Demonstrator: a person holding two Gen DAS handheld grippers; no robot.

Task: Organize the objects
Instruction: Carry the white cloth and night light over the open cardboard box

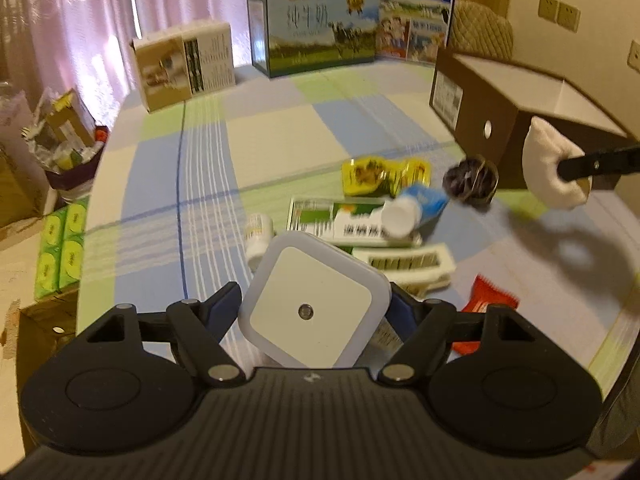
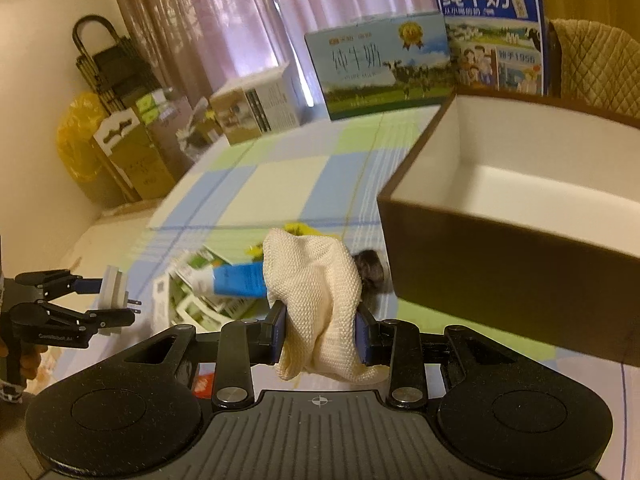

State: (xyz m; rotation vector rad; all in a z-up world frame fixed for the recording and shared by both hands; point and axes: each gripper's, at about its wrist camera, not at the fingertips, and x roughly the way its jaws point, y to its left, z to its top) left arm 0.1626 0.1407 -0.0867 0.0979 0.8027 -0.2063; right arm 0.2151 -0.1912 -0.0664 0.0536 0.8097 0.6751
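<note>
Box [image 2: 508,256] sits just fwd-right of right gripper [image 2: 320,336], which pinches cream cloth [image 2: 316,300]; left gripper [image 1: 316,312], clamping night light [image 1: 316,304], is farther off.

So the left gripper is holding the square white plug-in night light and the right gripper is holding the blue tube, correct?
Not quite. The right gripper is shut on a cream knitted cloth, as the right wrist view shows; the blue tube with a white cap lies in the pile on the checked tablecloth. The left gripper does hold the square white plug-in night light.
</note>
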